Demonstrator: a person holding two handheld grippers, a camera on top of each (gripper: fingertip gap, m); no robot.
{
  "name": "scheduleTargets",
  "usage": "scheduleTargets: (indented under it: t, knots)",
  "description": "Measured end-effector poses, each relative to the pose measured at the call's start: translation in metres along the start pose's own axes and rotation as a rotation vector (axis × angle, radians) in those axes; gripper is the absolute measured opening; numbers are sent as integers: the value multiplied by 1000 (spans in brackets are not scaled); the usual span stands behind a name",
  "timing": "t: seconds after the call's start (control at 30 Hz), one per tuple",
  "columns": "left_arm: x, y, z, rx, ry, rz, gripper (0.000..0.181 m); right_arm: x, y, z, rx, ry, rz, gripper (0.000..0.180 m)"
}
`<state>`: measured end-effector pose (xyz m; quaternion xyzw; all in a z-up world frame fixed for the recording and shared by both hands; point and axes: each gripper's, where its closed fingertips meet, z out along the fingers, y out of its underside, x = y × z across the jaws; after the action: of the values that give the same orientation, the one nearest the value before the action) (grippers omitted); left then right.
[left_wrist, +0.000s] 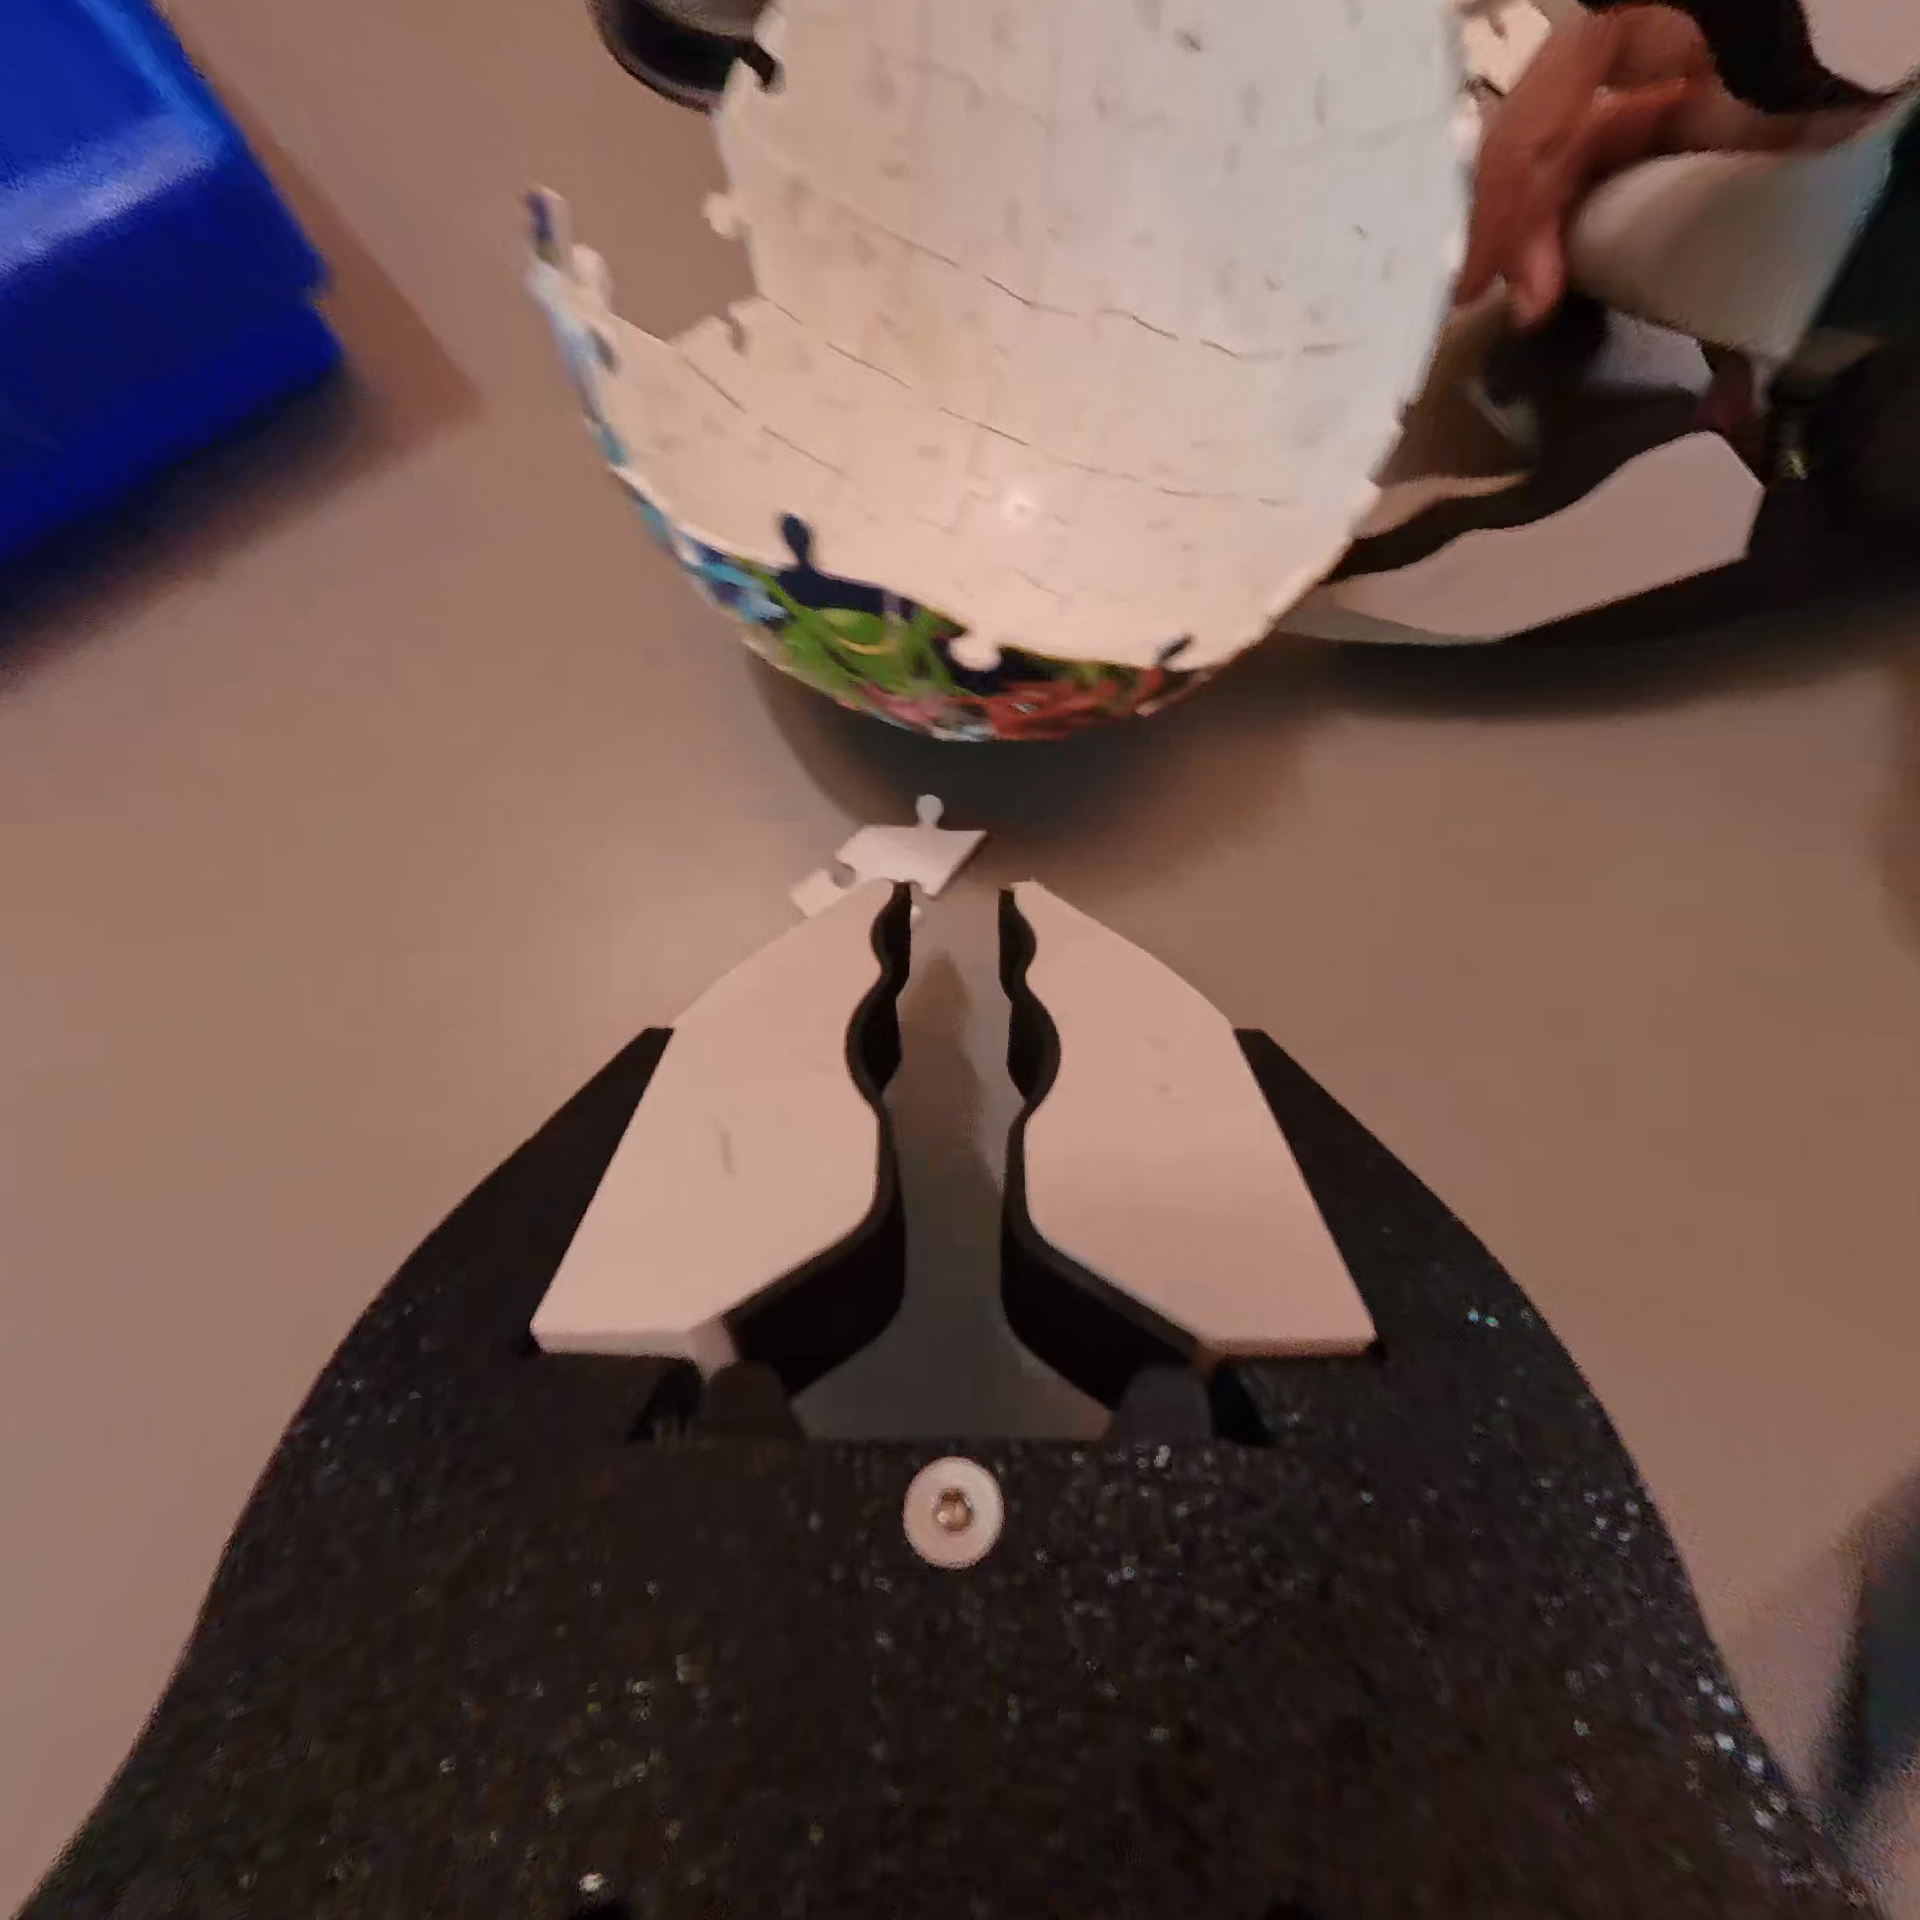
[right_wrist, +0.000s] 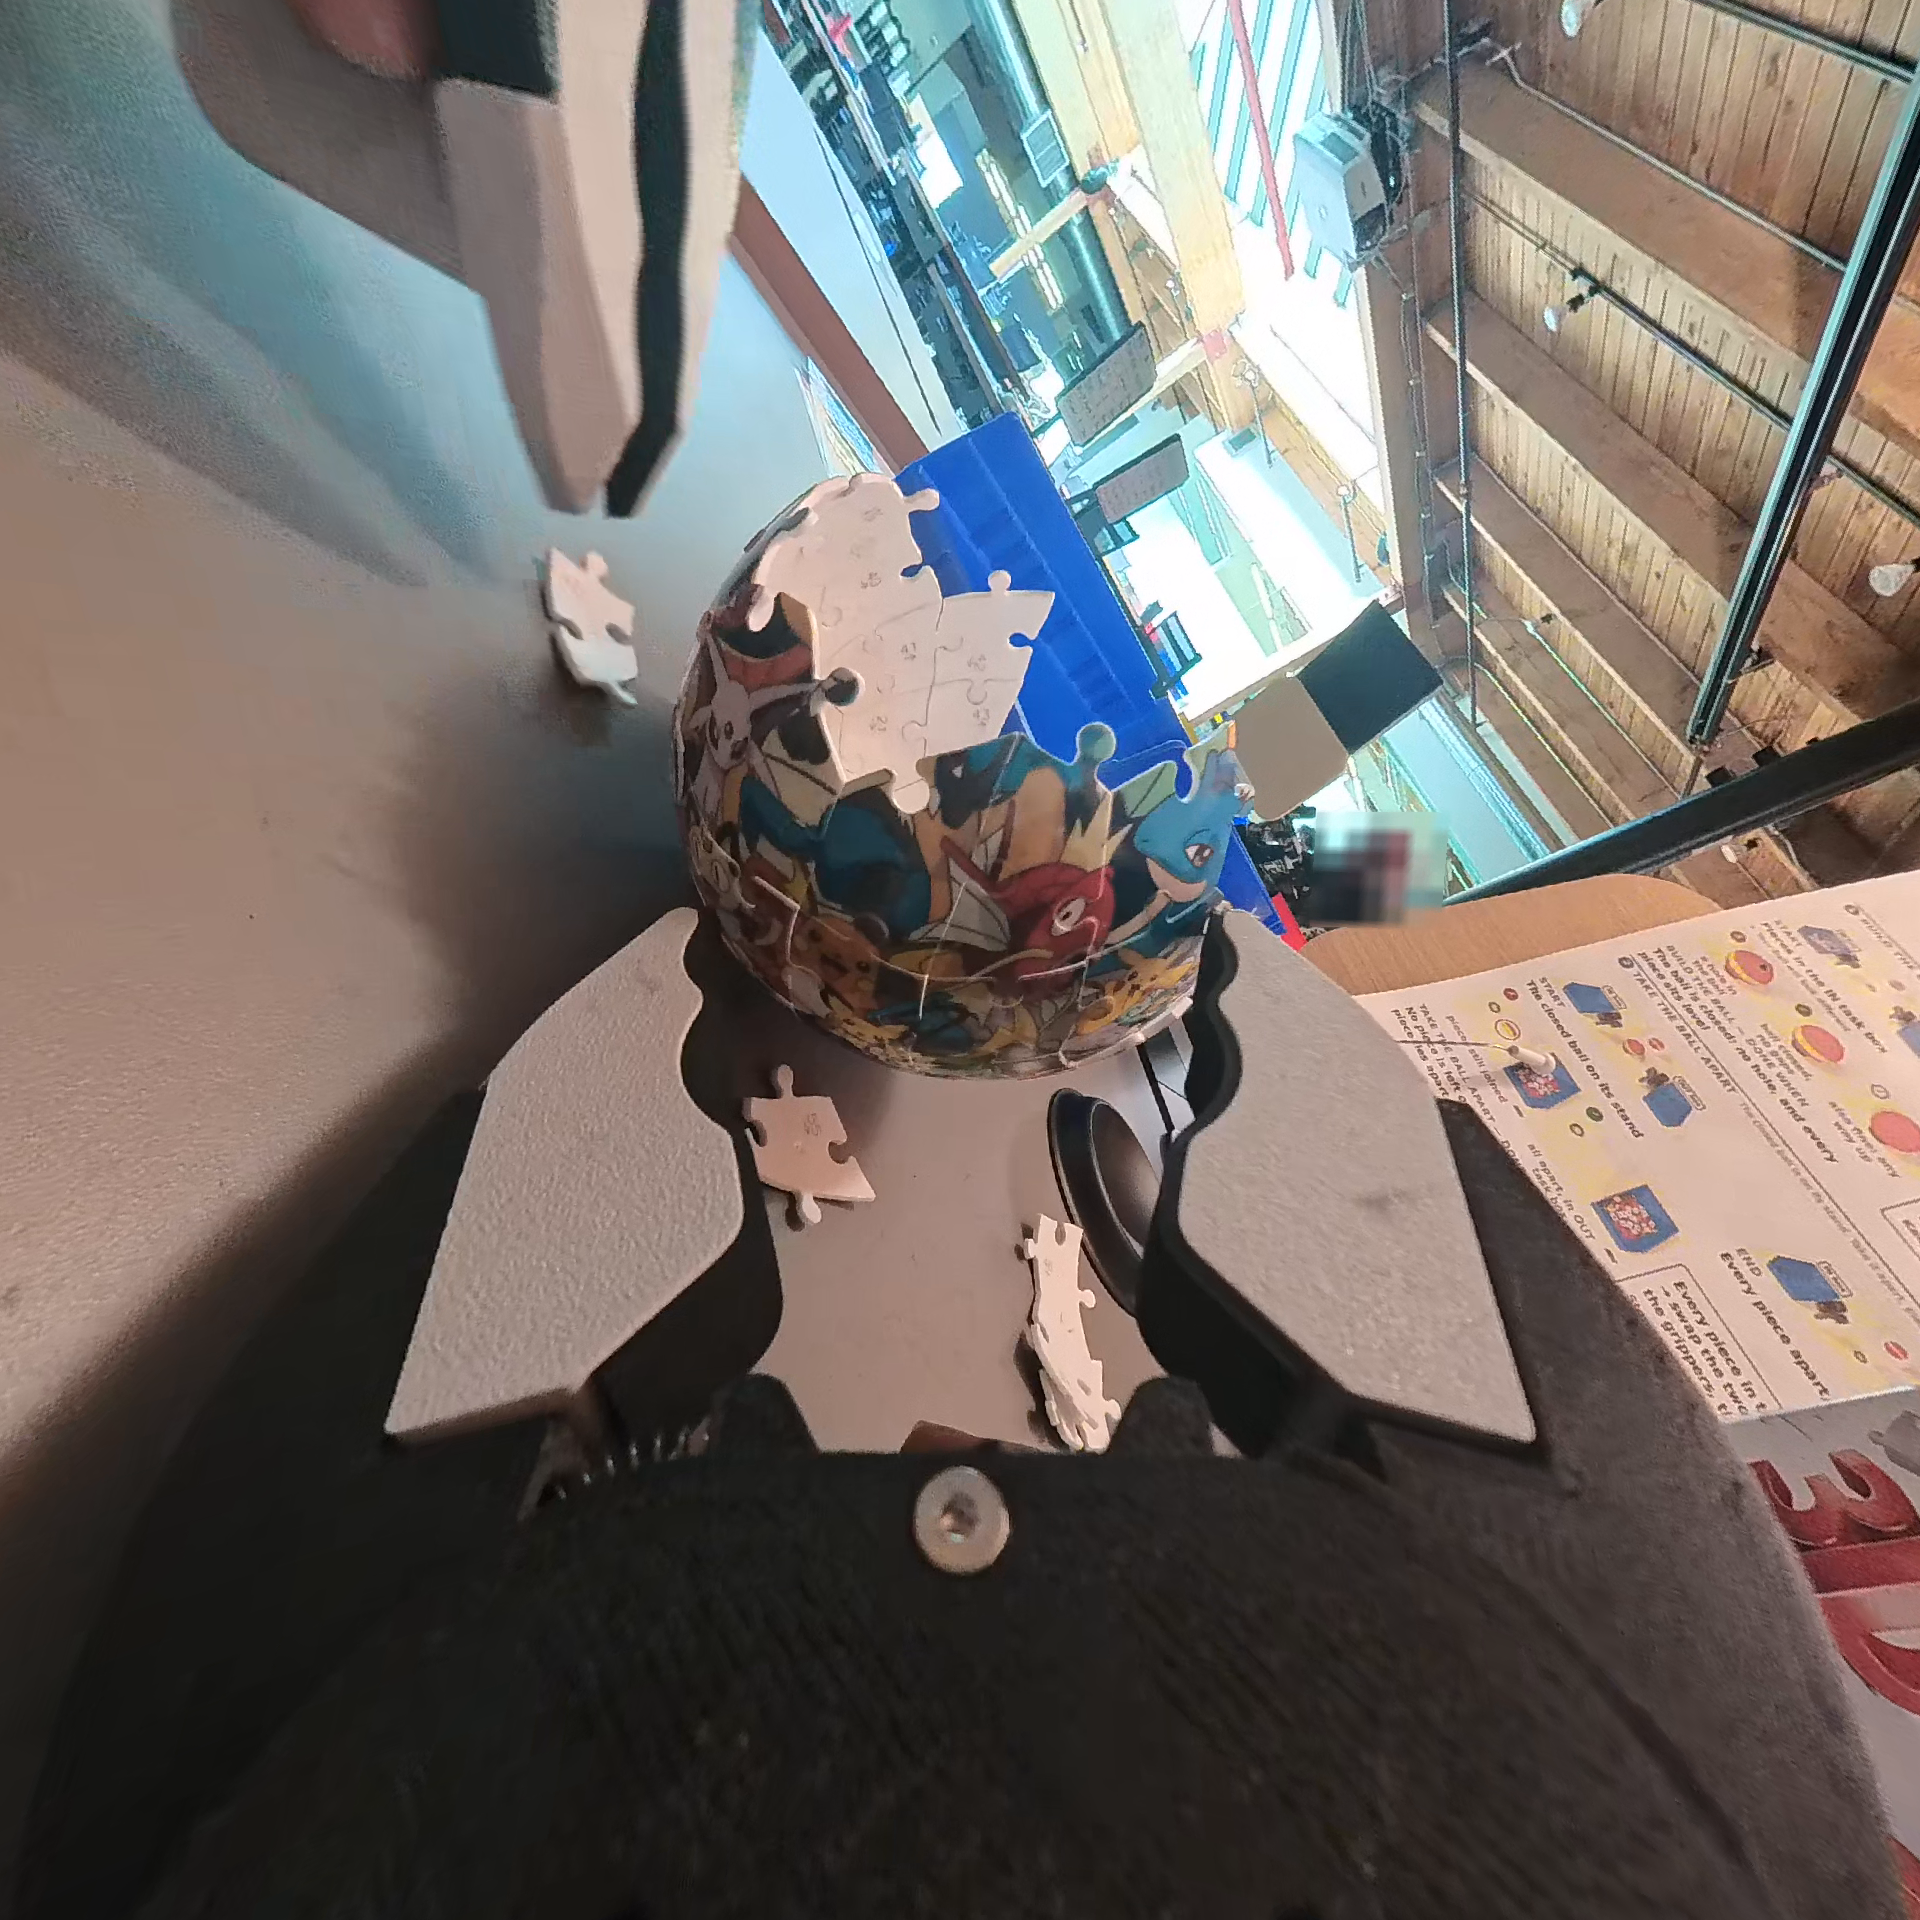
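A partly built puzzle ball (right_wrist: 935, 894) with a colourful cartoon print stands on the grey table (right_wrist: 208, 831). In the left wrist view the puzzle ball (left_wrist: 1039, 343) shows its open white inside. My right gripper (right_wrist: 961, 935) has its fingers spread around the ball's sides and grips it; a hand (left_wrist: 1558, 156) holds this gripper at the upper right of the left wrist view. My left gripper (left_wrist: 954, 899) is open by a narrow gap and empty. Its tips hover just short of a white puzzle piece (left_wrist: 899, 857) lying face down in front of the ball; the piece also shows in the right wrist view (right_wrist: 592, 623).
A blue bin (left_wrist: 125, 312) stands behind the ball at the left. Two more loose white pieces (right_wrist: 810, 1153) (right_wrist: 1060, 1330) and a black ring stand (right_wrist: 1091, 1174) lie between my right fingers. A printed instruction sheet (right_wrist: 1714, 1122) lies to the right.
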<state>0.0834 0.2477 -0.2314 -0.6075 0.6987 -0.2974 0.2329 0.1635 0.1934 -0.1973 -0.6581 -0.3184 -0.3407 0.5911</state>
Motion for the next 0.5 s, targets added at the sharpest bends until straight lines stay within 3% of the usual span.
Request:
scheduleTargets:
  t: [0.17,0.3,0.5]
  knots:
    - [-20,16,12,-98,-49,104,33,0,0,0,-2,0,-5,87]
    - [-17,20,19,-106,0,11,16,0,1,0,-5,2,-9,86]
    - [-18,22,17,-107,7,20,16,0,2,0,-7,4,-10,86]
